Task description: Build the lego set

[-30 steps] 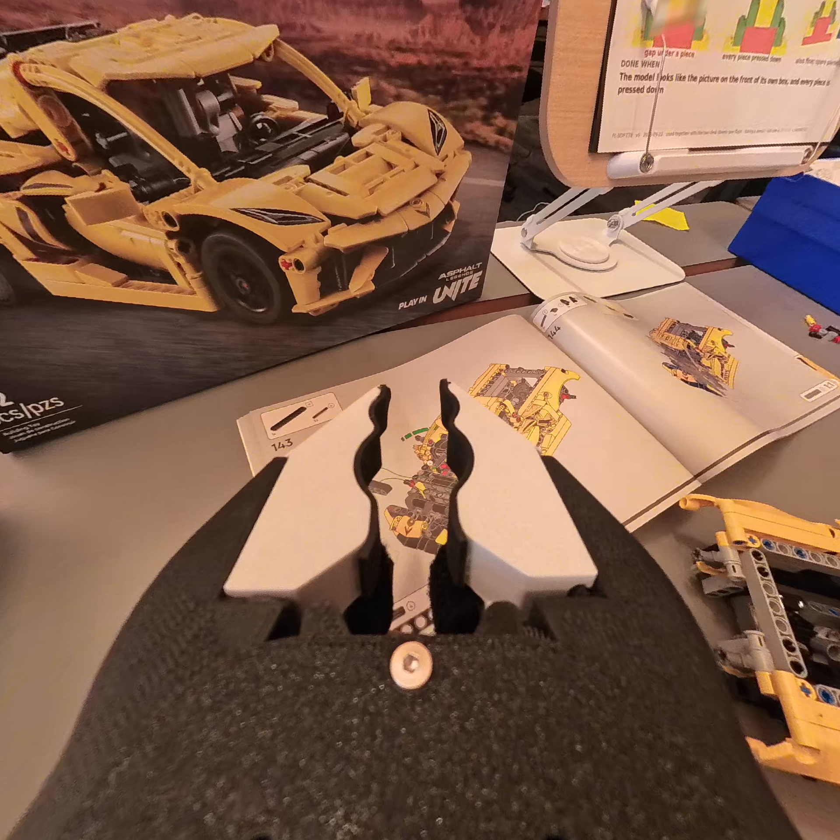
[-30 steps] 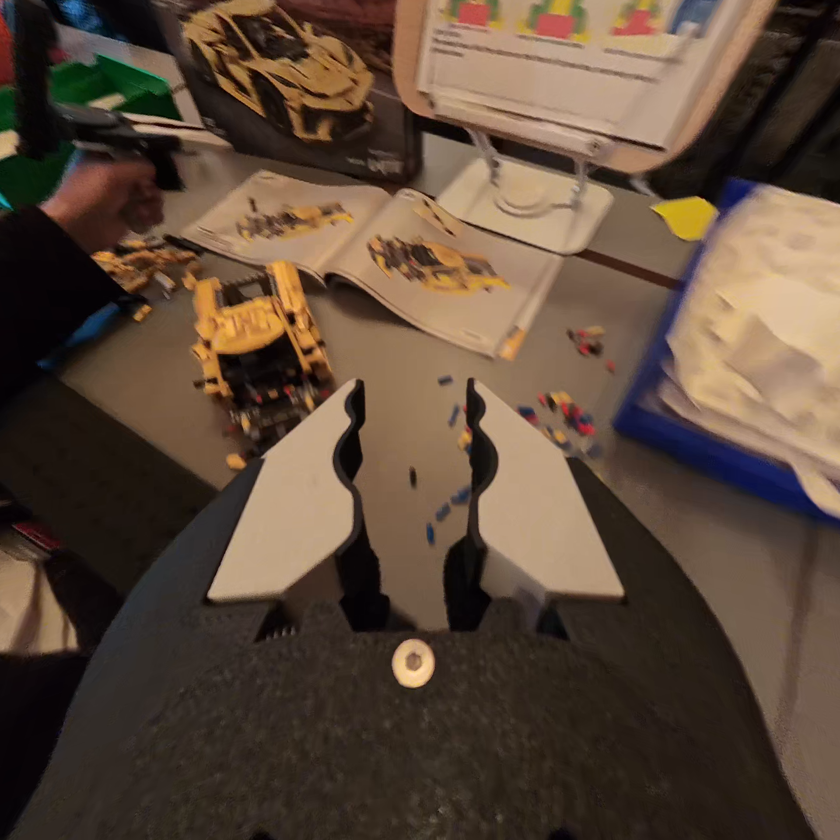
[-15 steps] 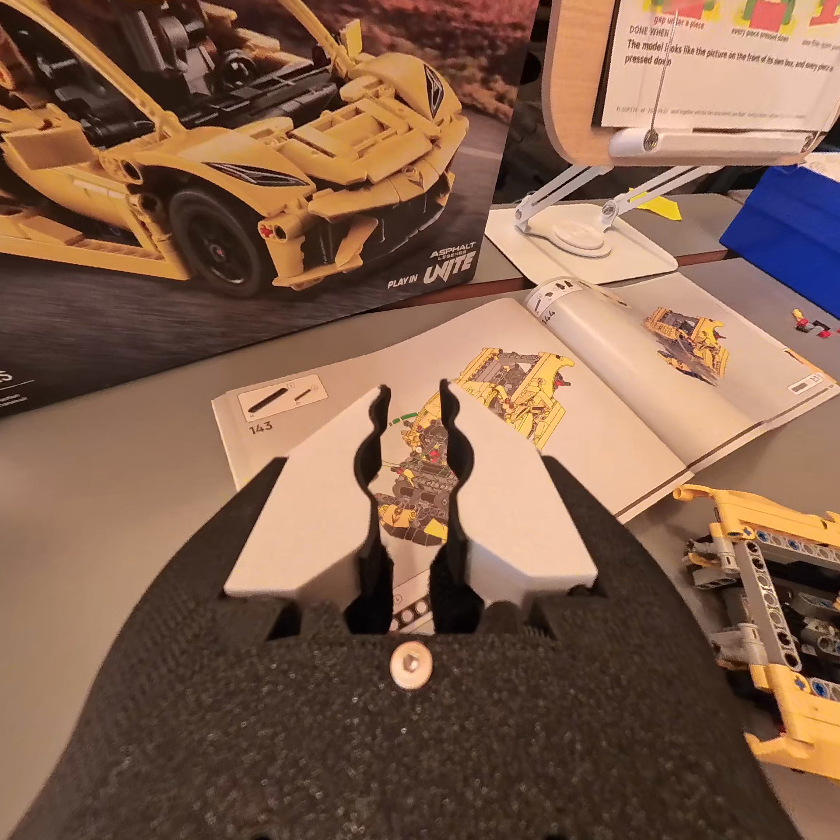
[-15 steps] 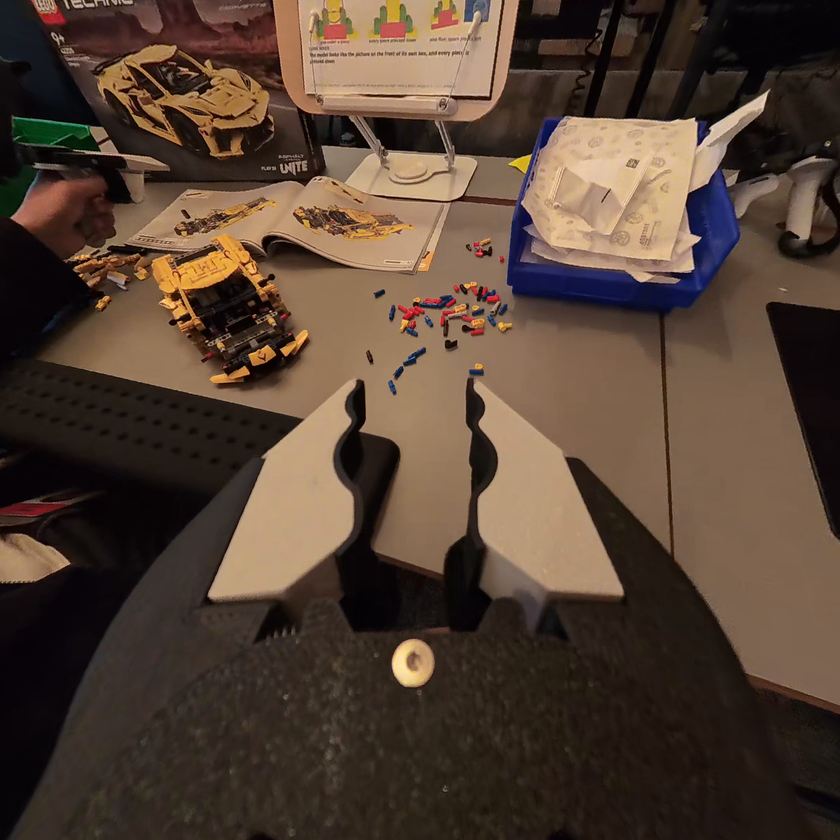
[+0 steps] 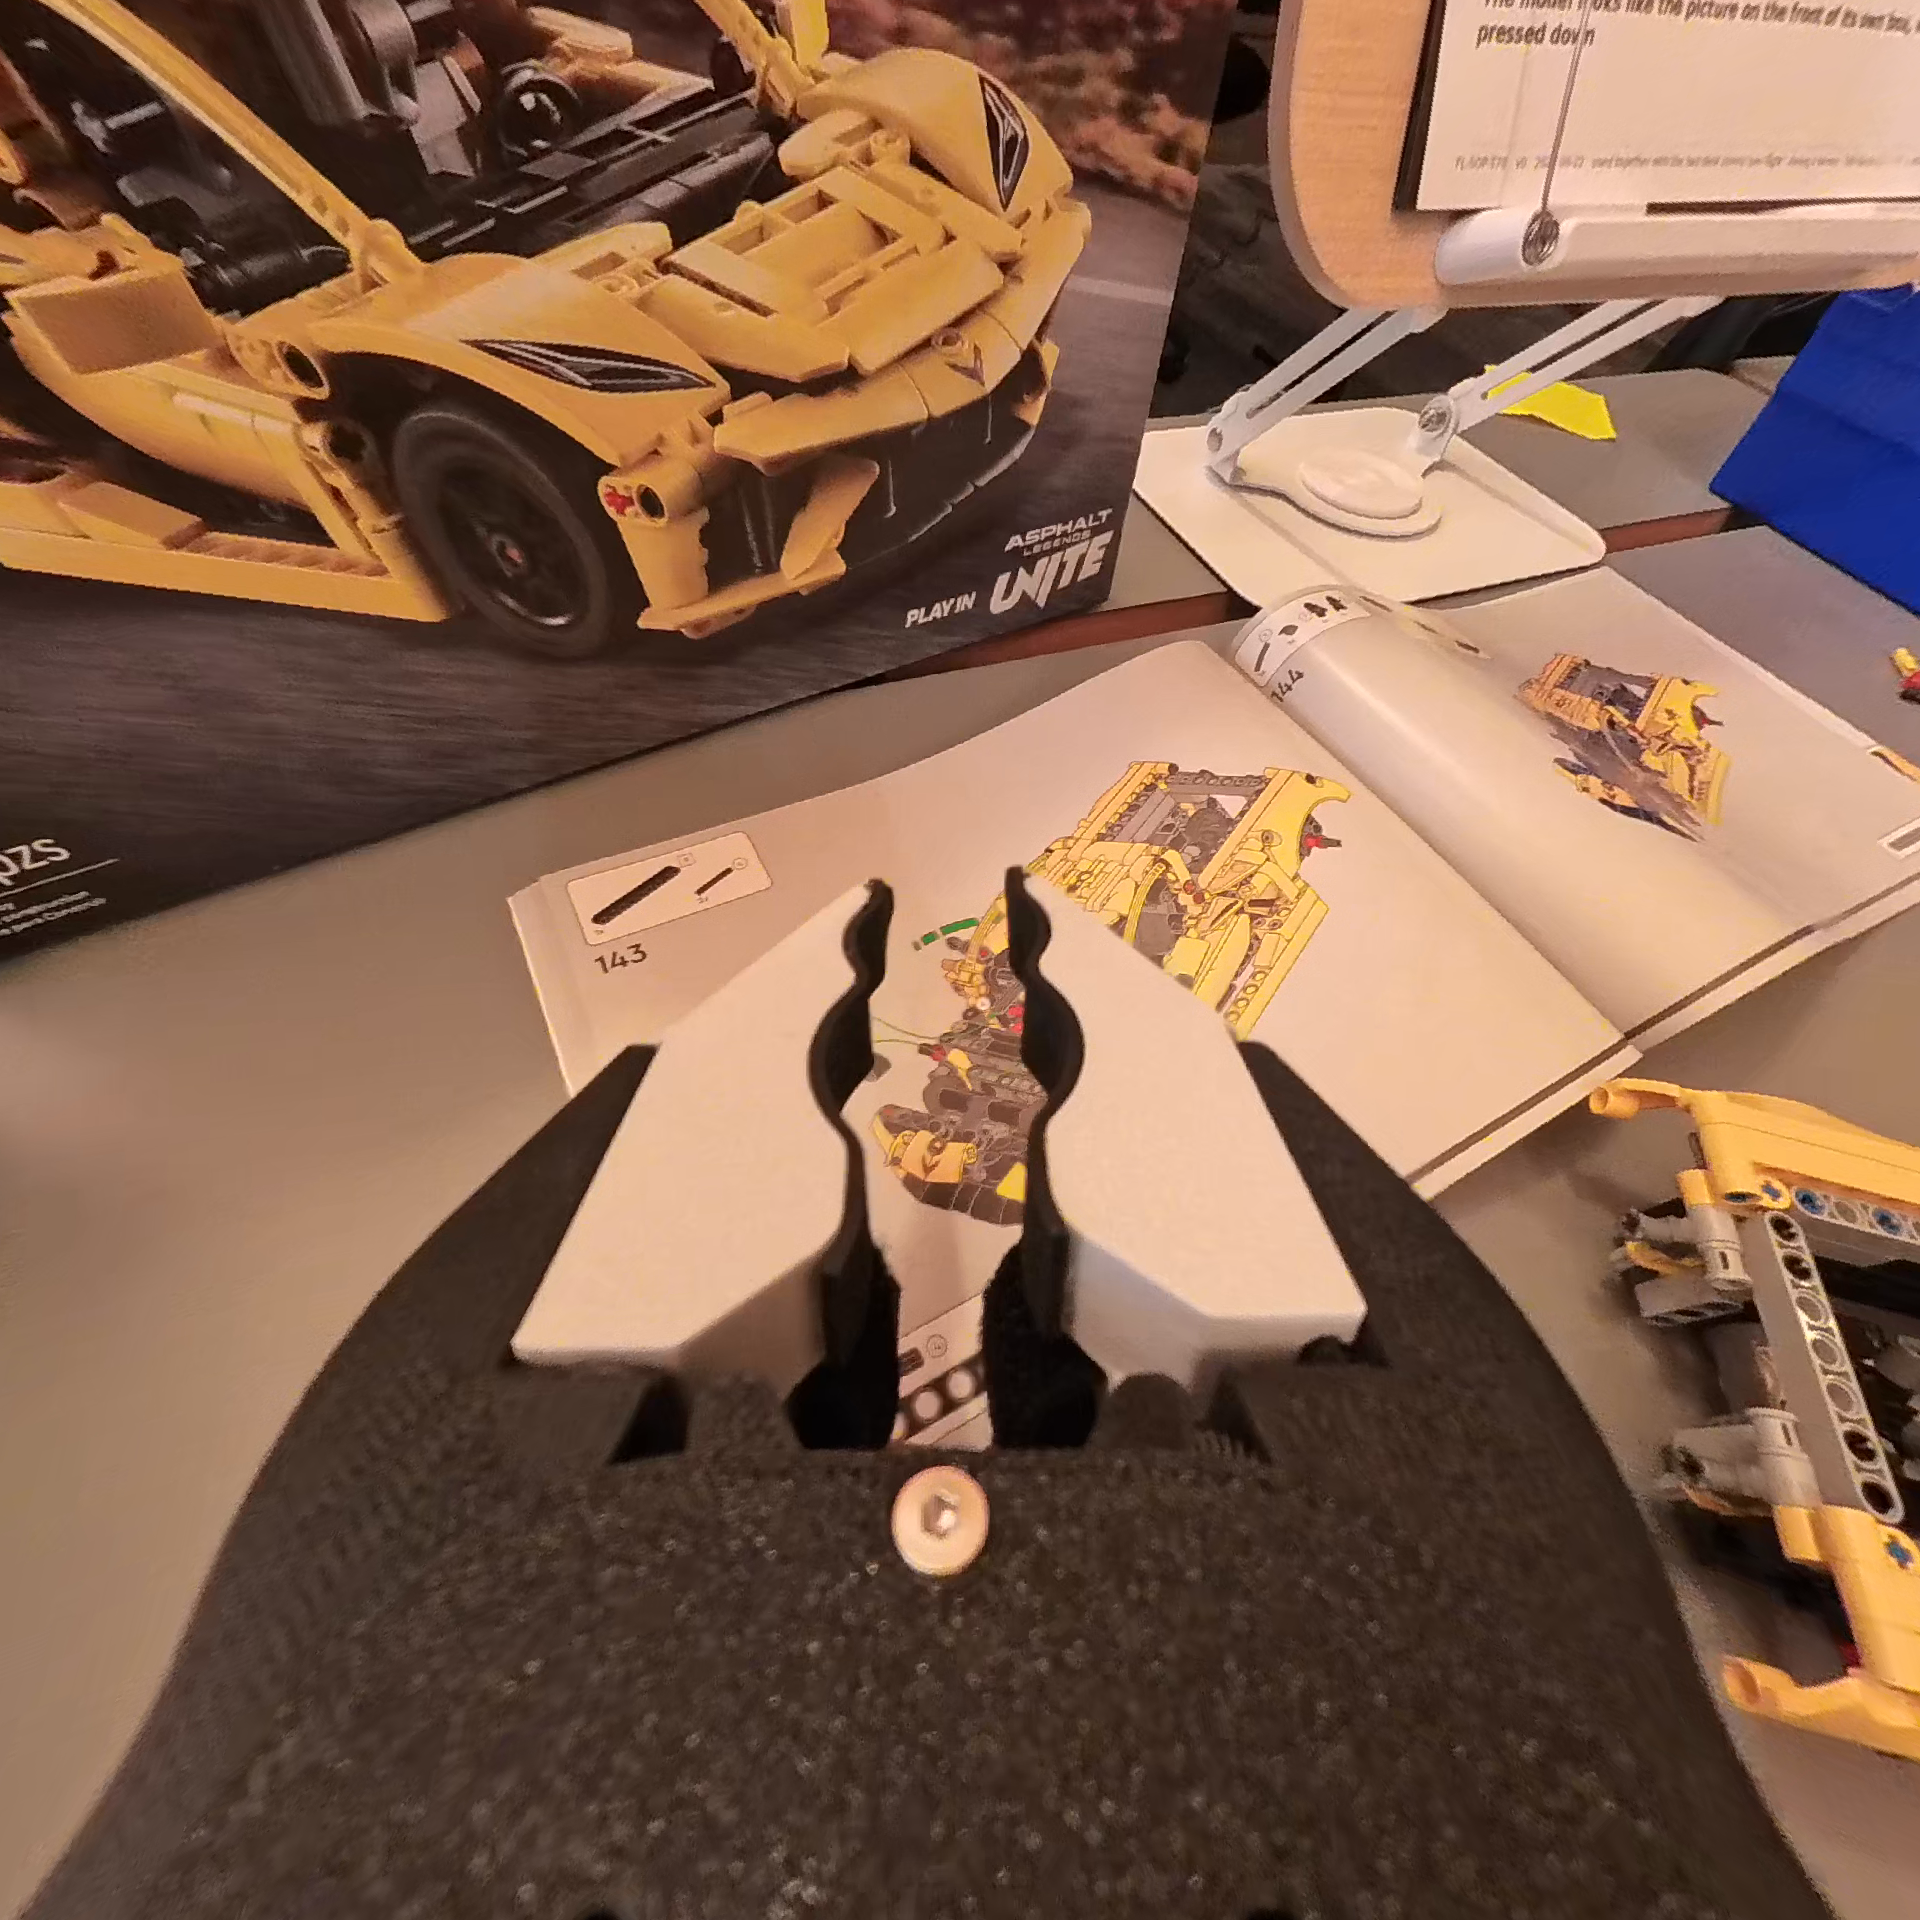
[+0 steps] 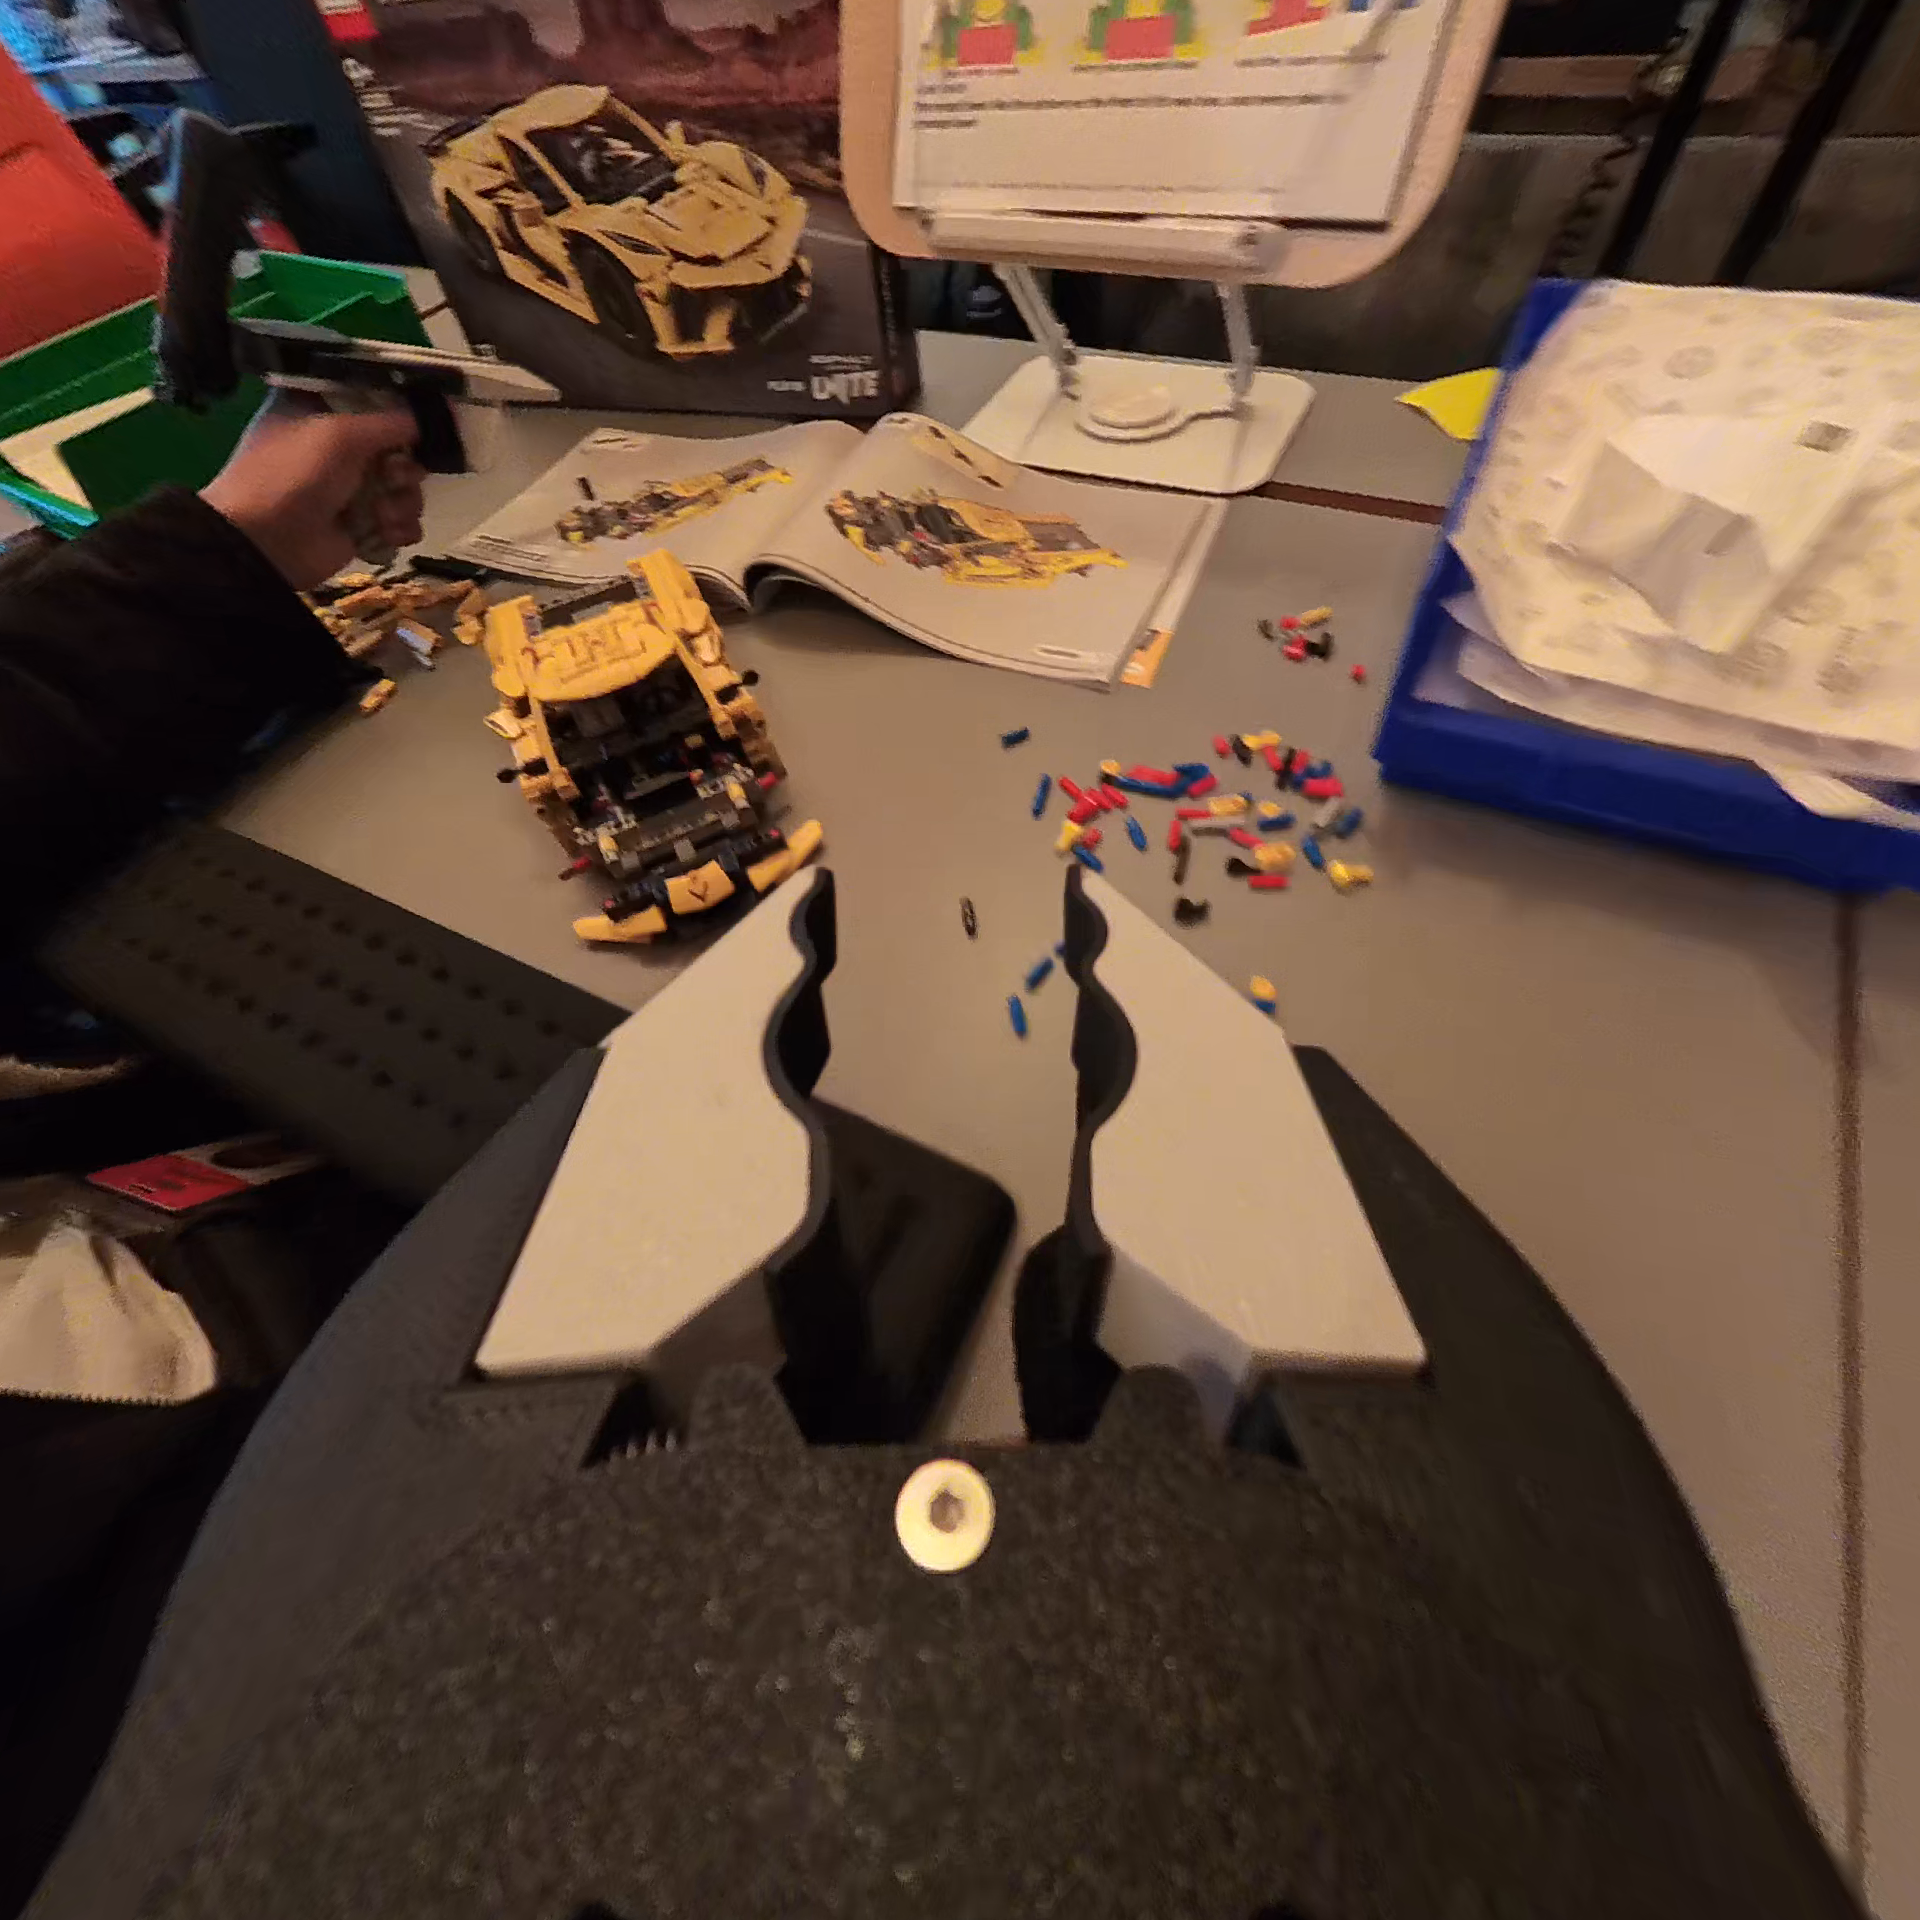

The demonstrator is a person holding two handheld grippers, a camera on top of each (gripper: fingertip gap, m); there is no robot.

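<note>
Your left gripper [image 5: 943, 902] hangs over the left page of the open instruction booklet [image 5: 1382, 914], its jaws parted with nothing between them. The half-built yellow car [image 5: 1808, 1382] sits on the grey table [image 5: 260, 1122] off to its right, just beside the booklet's near edge and clear of the fingers. The set's box [image 5: 436, 343] stands upright behind the booklet.

Your right gripper [image 6: 948, 902] is released too, jaws spread and empty, held above the table's near edge. From there the car [image 6: 634, 748] lies ahead and to the left, apart from the tips, nose toward you. The scatter of small red, blue and yellow loose pieces [image 6: 1216, 810] lies ahead to the right, with a few blue pins [image 6: 1023, 992] showing in the gap between the tips.
</note>
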